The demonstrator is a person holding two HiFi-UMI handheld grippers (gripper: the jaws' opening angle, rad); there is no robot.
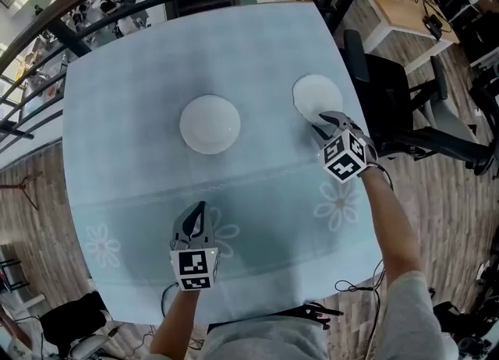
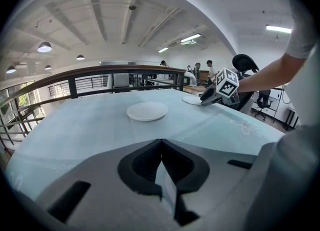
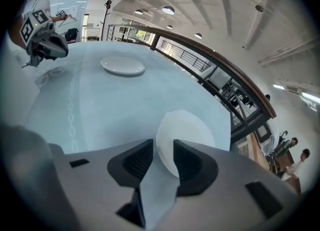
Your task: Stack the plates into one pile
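The step in hand reads as the pick-up of the first plate. Both plates lie flat and well apart on the table, so no pile is begun.

In the head view the smaller-looking plate sits in the upper right of the frame, near the table's right edge. The centre plate lies left of it, around the middle. The right gripper is at the lower edge of the upper-right plate, its tips just over or at the rim. In the right gripper view its jaws stand apart, a narrow gap rather than a wide one, and the plate's near rim shows in that gap, just below the frame's centre. Whether the pads touch the rim I cannot tell, but they do not clamp it.

The left gripper hangs over bare cloth in the lower middle of the head view, well short of the centre plate. Its jaws are pressed together with nothing between them, as the left gripper view shows. There the centre plate lies ahead, just above the frame's middle.

The next move, as I judge it, calls for sliding one jaw under the rim and closing on it. The plate then has to be lifted and carried leftward to be set on the centre plate. A thin, flat rim on cloth may slip out of the pinch
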